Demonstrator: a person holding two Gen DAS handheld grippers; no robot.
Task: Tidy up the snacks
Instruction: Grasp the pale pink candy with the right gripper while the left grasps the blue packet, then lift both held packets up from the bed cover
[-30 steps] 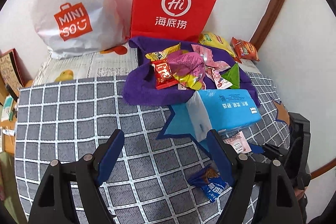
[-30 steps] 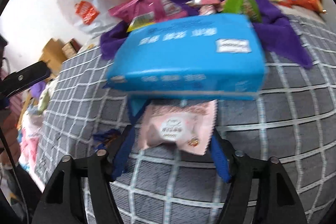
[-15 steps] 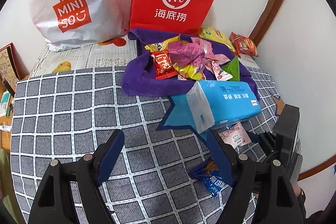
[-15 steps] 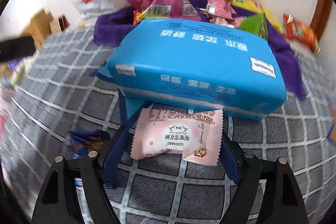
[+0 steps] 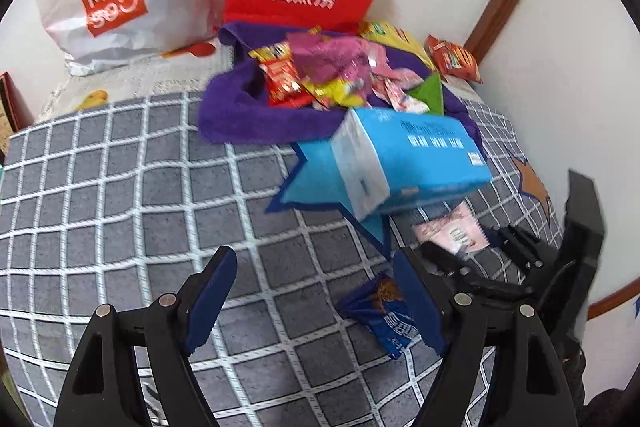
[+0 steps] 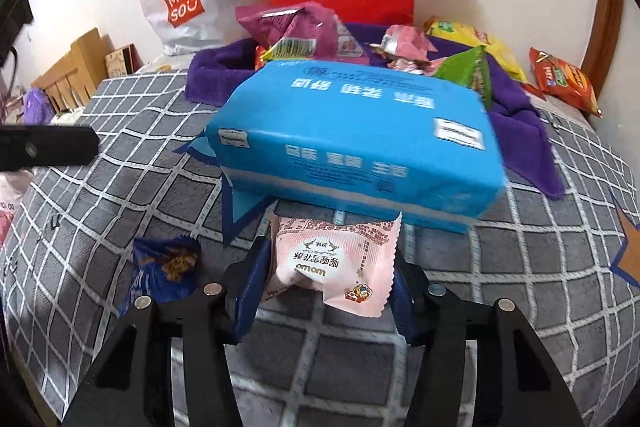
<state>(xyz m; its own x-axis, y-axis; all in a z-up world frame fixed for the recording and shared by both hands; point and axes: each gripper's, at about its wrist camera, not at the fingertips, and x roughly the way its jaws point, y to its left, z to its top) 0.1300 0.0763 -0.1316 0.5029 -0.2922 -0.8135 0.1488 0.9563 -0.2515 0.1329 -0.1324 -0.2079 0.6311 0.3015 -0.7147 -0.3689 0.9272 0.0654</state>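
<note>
I am at the pick-up step: my right hand-held gripper [image 6: 326,287] has its blue pads pressed on both sides of the small pink foil-wrapped snack packet [image 6: 334,263], which lies on the grey checked bedspread [image 6: 120,179] just in front of the blue plastic tissue pack [image 6: 356,143]. Next, I judge, comes lifting it over that pack to the snack heap on the purple towel [image 6: 520,131]. My left hand-held gripper [image 5: 316,295] hangs wide open and empty, the dark blue crinkled wrapper [image 5: 380,311] just beside its right finger.

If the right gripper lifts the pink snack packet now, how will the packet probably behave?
The pink snack packet looks puffed and small, so it is probably light. Its thin wrapper already creases between the pads of the right gripper, so it may crumple and sag at the free edges. The glossy film could slip in a loose grip.
</note>
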